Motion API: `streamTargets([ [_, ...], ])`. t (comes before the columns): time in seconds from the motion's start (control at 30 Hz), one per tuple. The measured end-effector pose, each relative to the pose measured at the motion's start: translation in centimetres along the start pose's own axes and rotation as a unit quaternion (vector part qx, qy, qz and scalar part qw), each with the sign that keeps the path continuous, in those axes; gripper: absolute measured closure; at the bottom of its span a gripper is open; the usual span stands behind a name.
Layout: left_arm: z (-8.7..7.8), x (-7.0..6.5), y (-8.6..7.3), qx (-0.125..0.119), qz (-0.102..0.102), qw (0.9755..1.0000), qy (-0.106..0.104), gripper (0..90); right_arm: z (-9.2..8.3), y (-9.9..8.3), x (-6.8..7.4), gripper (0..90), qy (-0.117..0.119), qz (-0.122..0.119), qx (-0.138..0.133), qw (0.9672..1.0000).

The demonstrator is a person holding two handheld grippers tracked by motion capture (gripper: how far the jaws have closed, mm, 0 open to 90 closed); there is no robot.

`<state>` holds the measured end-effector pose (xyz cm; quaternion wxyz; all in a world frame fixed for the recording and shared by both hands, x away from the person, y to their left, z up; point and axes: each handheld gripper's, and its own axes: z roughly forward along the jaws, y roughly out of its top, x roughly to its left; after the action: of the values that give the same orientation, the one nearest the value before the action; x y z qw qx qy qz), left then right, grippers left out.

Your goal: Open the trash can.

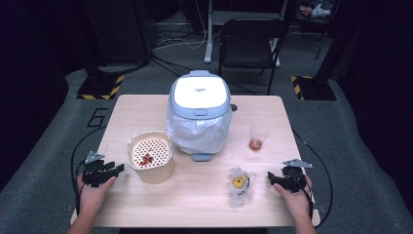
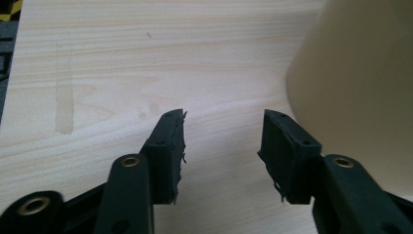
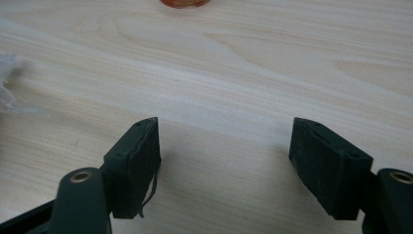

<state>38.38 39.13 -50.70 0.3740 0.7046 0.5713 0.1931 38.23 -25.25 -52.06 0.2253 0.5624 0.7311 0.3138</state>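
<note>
Left claw rests at the near left of the bench, jaws apart with nothing between them; in the left gripper view bare wood shows in the gap. The cream perforated basket stands just to its right, not touching, with a few red pieces lying in its bottom; its pale wall shows beside the right jaw.

Right claw rests at the near right, jaws apart and empty; bare wood lies in the gap in the right gripper view. A crumpled clear wrapper with something yellow inside lies just to its left, apart from it.

A clear plastic cup with red contents stands farther off, right of centre. A grey-and-white lidded bin lined with a plastic bag stands at the far centre.
</note>
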Motion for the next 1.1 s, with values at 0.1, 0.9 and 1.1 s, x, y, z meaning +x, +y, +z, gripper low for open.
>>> streamTargets([
  [0.1, -0.4, -0.7, 0.8, -0.002, 0.017, 0.9998, 0.014, 53.5, -0.2, 0.0, 0.1, 30.5, 0.0, 0.0, -0.002, 1.0],
  [0.9, 1.7, -2.0, 6.4, -0.025, 0.043, 0.9965, -0.068, 61.9, -1.3, 0.9, 1.4, 31.2, 0.016, -0.005, -0.032, 0.9993],
  [1.1, 2.0, -3.2, 6.4, -0.013, 0.048, 0.9941, -0.097, 61.8, -1.6, 1.5, 2.3, 31.2, 0.026, -0.016, -0.043, 0.9986],
])
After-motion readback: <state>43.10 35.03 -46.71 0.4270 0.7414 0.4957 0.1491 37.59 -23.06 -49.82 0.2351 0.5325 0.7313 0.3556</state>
